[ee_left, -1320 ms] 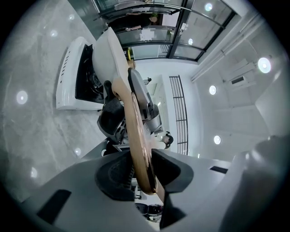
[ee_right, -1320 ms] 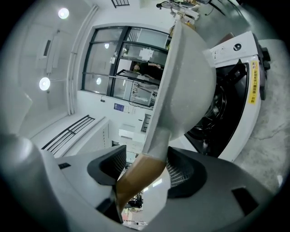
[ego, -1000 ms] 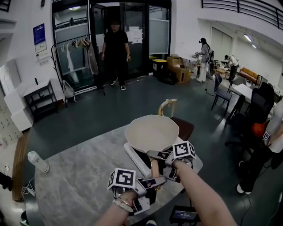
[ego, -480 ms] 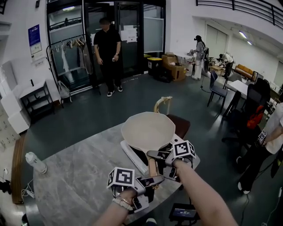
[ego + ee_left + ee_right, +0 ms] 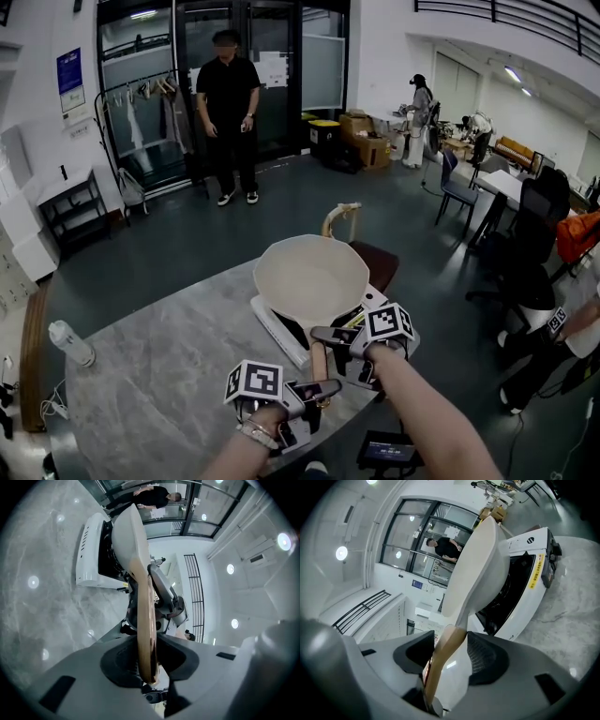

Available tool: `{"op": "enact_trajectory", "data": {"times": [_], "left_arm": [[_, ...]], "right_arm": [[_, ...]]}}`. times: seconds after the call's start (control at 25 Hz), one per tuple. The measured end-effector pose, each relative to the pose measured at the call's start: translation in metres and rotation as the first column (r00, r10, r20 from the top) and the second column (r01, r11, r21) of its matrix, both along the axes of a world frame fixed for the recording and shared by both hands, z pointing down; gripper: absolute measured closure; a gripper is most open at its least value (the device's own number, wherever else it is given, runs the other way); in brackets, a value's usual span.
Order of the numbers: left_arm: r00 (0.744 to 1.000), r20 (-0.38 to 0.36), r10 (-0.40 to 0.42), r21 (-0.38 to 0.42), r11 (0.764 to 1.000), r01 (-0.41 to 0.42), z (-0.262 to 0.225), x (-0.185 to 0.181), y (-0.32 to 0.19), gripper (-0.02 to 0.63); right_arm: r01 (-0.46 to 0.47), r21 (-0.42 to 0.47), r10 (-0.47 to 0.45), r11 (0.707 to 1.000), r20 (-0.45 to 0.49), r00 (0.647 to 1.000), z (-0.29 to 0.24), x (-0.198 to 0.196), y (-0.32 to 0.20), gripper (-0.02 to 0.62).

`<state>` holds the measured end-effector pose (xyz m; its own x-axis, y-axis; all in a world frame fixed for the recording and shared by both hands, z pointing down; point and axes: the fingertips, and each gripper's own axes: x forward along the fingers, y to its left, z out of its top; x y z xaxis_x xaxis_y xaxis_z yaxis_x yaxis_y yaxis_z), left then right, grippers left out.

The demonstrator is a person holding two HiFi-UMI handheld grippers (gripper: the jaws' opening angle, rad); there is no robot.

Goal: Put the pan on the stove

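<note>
A cream pan (image 5: 311, 279) sits over a white stove (image 5: 275, 335) on the grey marble table (image 5: 159, 375). Its wooden handle (image 5: 318, 359) points toward me. My left gripper (image 5: 305, 394) is shut on the handle's near end (image 5: 145, 620) and its jaws are still closing. My right gripper (image 5: 342, 342) is further up the handle, nearer the pan. Its jaws are closing, with the handle (image 5: 443, 658) between them and a small gap at one pad. The pan (image 5: 476, 569) and the stove (image 5: 525, 573) fill the right gripper view. In the left gripper view the pan (image 5: 129, 541) hides part of the stove (image 5: 91, 555).
A water bottle (image 5: 70, 342) lies at the table's left edge. A chair (image 5: 361, 248) stands just behind the stove. A person (image 5: 228, 112) stands at the back by the glass doors. A small screen (image 5: 389, 453) sits below the table's near edge.
The view has drifted a little, so pan and stove sit slightly further left. Both grippers stay on the handle. The person at the back has stepped left.
</note>
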<state>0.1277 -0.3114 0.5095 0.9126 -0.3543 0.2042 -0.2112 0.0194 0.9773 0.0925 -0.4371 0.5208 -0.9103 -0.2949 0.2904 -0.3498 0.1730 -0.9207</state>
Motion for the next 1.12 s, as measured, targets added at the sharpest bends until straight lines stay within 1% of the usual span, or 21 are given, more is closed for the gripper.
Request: {"op": "enact_trajectory", "data": {"times": [0.2, 0.4, 0.56, 0.6, 0.64, 0.8, 1.12], "left_arm": [[1.000, -0.017, -0.002, -0.007, 1.000, 0.002, 0.000, 0.001, 0.000, 0.508], [1.000, -0.021, 0.002, -0.036, 0.999, -0.002, 0.007, 0.000, 0.002, 0.506], [0.999, -0.046, -0.005, -0.026, 1.000, 0.004, 0.005, -0.001, 0.002, 0.503], [0.999, -0.052, -0.004, -0.017, 1.000, 0.003, 0.003, 0.000, 0.002, 0.483], [0.999, -0.052, -0.003, -0.009, 1.000, 0.002, 0.002, 0.000, 0.002, 0.449], [1.000, -0.030, -0.011, -0.004, 1.000, 0.011, 0.007, -0.003, 0.002, 0.356], [0.999, -0.032, -0.030, -0.004, 1.000, 0.030, 0.009, -0.004, 0.003, 0.250]], "right_arm": [[-0.015, -0.008, 0.015, 1.000, 0.002, 1.000, -0.001, 0.002, 0.000, 0.379], [-0.025, -0.003, 0.025, 1.000, -0.029, 0.999, 0.002, 0.002, 0.002, 0.383], [-0.044, -0.001, 0.044, 0.999, -0.029, 0.999, 0.003, 0.002, 0.002, 0.387], [-0.047, -0.001, 0.047, 0.999, -0.030, 0.998, 0.004, 0.003, 0.003, 0.388], [-0.051, -0.003, 0.051, 0.999, -0.032, 0.998, 0.004, 0.004, 0.003, 0.390], [-0.073, -0.011, 0.073, 0.997, -0.021, 0.997, 0.005, 0.006, 0.002, 0.403], [-0.069, 0.014, 0.069, 0.998, -0.023, 0.997, -0.002, 0.010, 0.005, 0.403]]}}
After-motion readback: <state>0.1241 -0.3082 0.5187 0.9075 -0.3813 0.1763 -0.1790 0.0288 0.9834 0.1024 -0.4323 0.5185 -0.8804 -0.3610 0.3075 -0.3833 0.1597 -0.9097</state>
